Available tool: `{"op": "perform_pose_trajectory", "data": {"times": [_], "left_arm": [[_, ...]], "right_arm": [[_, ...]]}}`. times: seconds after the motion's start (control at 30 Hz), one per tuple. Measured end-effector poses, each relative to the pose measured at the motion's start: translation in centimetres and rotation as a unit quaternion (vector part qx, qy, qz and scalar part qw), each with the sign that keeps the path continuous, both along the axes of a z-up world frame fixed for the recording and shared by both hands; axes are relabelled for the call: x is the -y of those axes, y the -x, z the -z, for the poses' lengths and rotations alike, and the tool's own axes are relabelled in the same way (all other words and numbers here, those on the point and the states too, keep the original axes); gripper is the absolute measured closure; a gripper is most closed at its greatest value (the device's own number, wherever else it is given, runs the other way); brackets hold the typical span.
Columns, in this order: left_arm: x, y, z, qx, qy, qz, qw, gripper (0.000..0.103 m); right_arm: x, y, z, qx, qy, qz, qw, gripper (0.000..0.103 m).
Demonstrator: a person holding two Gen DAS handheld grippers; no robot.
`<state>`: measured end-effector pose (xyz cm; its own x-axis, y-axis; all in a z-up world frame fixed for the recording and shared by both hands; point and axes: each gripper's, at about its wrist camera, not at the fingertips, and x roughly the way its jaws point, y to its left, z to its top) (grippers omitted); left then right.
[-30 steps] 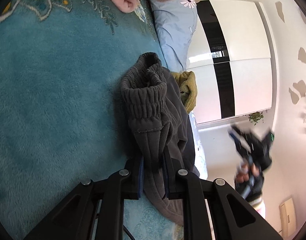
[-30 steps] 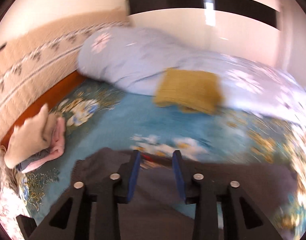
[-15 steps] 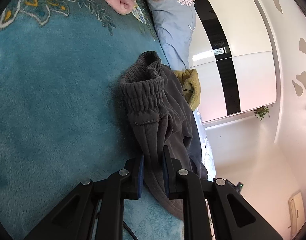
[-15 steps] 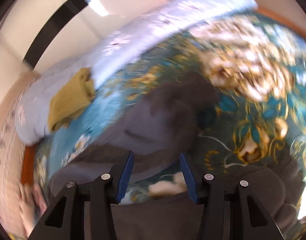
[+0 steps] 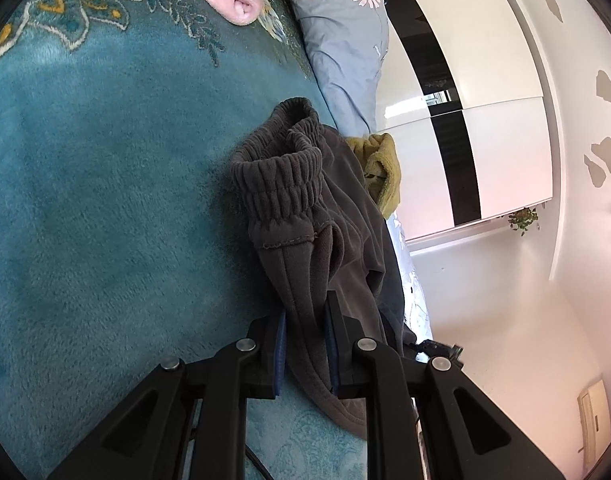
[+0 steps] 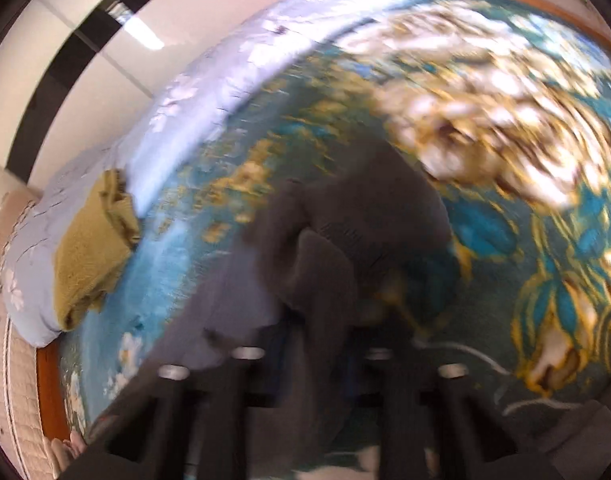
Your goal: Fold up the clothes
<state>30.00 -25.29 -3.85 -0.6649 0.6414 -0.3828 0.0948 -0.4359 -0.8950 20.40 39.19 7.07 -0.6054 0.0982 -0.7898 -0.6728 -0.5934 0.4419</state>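
Left tool (image 5: 305, 344): blue-padded fingers pinch a fold of the dark grey fleece trousers with ribbed elastic waistband (image 5: 305, 216). From the tool the garment runs up toward 12 o'clock, waistband farthest, lying on the teal floral plush bed blanket (image 5: 105, 200). Olive-yellow folded cloth (image 5: 381, 172) just beyond, at 1 o'clock, on the pale blue flowered quilt (image 5: 337, 40).

Right tool (image 6: 317, 344): view blurred. Grey fabric sits between its fingers, extending to 12 o'clock; grip state cannot be told.

Trousers (image 5: 301, 216) lie on blanket (image 5: 105, 200) (towel (image 5: 383, 172) behind).
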Motion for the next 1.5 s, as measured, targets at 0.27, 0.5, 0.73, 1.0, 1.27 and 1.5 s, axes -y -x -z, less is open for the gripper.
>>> {"op": "perform_pose_trajectory", "data": {"times": [0.27,0.5,0.73,1.0,1.27,1.5], "left_arm": [[-0.2,0.2,0.2,0.004,-0.006,0.009,0.9999,0.087],[-0.4,0.5,0.4,0.012,-0.006,0.016,0.9998,0.087],[-0.7,0.5,0.3,0.013,0.001,0.018,0.9998,0.087],[-0.6,-0.2,0.1,0.007,-0.001,0.015,0.9999,0.087],[-0.3,-0.6,0.4,0.012,-0.015,0.012,0.9997,0.081],[-0.1,-1.0,0.3,0.010,-0.016,0.007,0.9998,0.080]], "right_arm": [[1.3,-1.0,-7.0,-0.125,-0.173,-0.050,0.976,0.095],[-2.5,0.2,2.5,-0.004,-0.071,0.012,0.997,0.095],[-3.1,0.3,0.5,-0.015,-0.066,-0.004,0.998,0.082],[-2.3,-6.7,-4.4,-0.096,-0.044,-0.003,0.994,0.055],[1.5,-15.5,-5.2,-0.093,0.025,-0.044,0.994,0.047],[6.8,-20.2,-1.7,-0.008,0.049,-0.063,0.997,0.047]]}}
